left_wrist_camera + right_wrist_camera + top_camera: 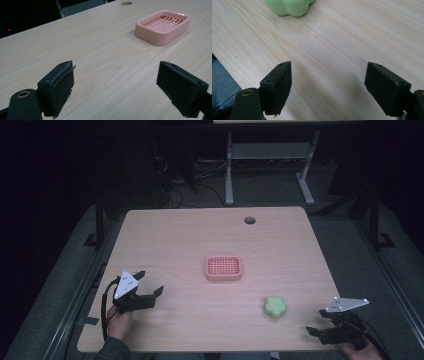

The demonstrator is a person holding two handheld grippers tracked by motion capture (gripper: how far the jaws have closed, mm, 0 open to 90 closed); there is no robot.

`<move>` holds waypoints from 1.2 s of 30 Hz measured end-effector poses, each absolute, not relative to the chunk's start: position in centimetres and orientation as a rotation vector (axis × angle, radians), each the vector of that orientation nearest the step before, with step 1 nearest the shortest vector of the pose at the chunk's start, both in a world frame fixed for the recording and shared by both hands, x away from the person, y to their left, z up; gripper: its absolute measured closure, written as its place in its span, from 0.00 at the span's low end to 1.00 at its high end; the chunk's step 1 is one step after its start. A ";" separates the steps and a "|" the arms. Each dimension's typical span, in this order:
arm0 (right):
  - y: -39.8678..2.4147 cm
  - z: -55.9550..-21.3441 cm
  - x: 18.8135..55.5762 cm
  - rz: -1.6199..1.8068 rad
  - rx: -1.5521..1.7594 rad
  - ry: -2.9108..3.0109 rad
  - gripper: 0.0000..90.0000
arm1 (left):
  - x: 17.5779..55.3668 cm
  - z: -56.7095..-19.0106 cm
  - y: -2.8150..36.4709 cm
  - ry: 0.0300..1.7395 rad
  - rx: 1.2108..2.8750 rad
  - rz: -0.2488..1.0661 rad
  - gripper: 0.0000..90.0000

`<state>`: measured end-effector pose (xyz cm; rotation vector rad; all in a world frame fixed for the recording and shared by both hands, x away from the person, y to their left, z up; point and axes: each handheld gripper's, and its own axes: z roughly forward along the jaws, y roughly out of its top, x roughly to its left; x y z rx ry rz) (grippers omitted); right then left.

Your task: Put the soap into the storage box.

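Green and soft-looking, the flower-shaped piece [274,306] lay on the pale wooden bench [190,235], near the front right, with the right tongs [320,331] just beside it and a little nearer the person; in the right gripper view the same green piece [290,7] sat ahead of the jaws, off to their left, not between them. Both jaws there stood wide apart and held nothing. The left tongs [148,284] hovered near the front left corner, likewise wide and empty, pointing toward the pink slotted tray [223,268] at the middle of the bench, well apart from it; the left gripper view showed that tray [162,26] up ahead and to the right. The likely trouble was in the approach: since the green piece was off the line of the right jaws, closing in without turning could have one jaw nudge it sideways and slide it on the smooth wood instead of straddling it. If it was as squashy as it looked, a hard pinch might deform it or let it squirt out. The light tray could also skid if bumped.
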<state>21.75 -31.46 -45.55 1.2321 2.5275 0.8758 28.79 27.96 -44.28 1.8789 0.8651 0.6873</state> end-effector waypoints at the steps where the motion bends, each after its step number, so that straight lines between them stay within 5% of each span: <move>1: -31.4 -45.6 21.8 0.877 1.231 2.529 0.24 | 28.8 -44.3 28.0 0.868 1.878 0.687 0.16; 36: -27.6 -41.9 24.2 0.761 1.060 2.651 0.24 | 28.6 -44.3 28.2 0.866 1.881 0.677 0.16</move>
